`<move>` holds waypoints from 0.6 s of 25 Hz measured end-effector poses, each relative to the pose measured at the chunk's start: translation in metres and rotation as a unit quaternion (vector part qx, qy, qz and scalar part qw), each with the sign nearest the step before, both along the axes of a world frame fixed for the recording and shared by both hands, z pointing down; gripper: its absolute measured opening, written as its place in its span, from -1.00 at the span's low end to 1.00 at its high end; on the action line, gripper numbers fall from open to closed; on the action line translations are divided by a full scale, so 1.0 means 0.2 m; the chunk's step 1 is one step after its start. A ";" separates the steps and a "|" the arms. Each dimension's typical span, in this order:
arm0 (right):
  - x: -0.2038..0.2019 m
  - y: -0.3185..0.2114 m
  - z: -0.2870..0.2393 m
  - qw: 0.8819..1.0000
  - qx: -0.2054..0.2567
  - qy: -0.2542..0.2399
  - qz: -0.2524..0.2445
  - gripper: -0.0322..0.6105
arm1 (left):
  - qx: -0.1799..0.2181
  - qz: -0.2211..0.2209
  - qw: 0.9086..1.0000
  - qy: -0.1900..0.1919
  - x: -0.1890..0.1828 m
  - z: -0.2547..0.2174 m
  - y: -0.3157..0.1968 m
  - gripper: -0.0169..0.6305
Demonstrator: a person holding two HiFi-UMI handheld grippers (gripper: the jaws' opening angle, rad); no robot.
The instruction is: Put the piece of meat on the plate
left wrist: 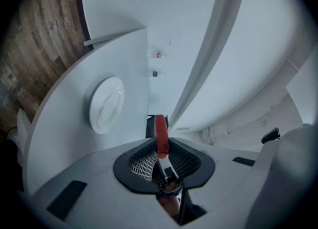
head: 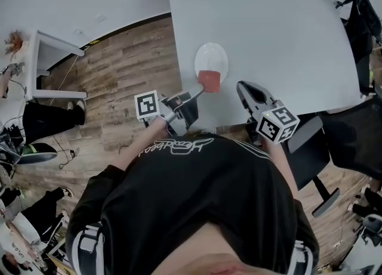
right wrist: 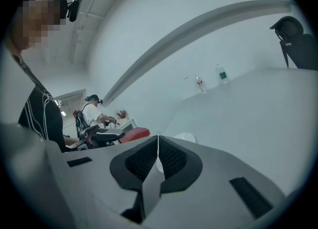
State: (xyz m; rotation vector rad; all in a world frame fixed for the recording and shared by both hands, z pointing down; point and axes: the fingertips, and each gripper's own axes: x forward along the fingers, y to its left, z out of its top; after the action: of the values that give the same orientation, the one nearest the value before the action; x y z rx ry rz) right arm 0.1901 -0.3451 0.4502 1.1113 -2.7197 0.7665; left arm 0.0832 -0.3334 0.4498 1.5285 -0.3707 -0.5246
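Red meat (head: 209,81), a flat piece, is clamped between the fingers (left wrist: 141,162) of the left gripper (head: 202,89), at the near rim of the white plate (head: 211,58) on the white table (head: 268,29). To its right, the right gripper (head: 242,87) hovers with its fingers pressed together, holding nothing.

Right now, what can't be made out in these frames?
Head view: whether the meat touches the plate or hangs over its near rim; the steep top-down angle gives no height.
Left gripper view: the meat shows edge-on, its lower part hidden between the left gripper's pads.
Right gripper view: the plate is mostly hidden behind the right gripper's shut jaws.
Right gripper view: two bottles, labels too small to read.
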 end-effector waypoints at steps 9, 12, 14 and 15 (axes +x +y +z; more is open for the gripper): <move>-0.01 -0.14 0.09 1.000 -0.012 -0.010 -0.018 -0.87 | -0.009 -0.024 1.000 -0.018 -0.01 0.09 -0.16 -0.72; 0.00 -0.17 0.12 1.000 -0.017 -0.011 -0.018 -0.87 | -0.013 -0.026 0.999 -0.022 0.00 0.11 -0.21 -0.72; 0.03 -0.19 0.13 1.000 -0.020 -0.011 -0.016 -0.87 | -0.015 -0.028 0.999 -0.027 0.00 0.13 -0.24 -0.72; 0.04 -0.20 0.14 1.000 -0.021 -0.011 -0.015 -0.87 | -0.015 -0.029 0.999 -0.030 0.01 0.14 -0.25 -0.72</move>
State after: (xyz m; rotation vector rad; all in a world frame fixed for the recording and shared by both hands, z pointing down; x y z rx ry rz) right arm 0.1978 -0.3857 0.4775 1.0583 -2.7188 0.8311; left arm 0.0853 -0.3838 0.4783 1.5104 -0.4696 -0.5174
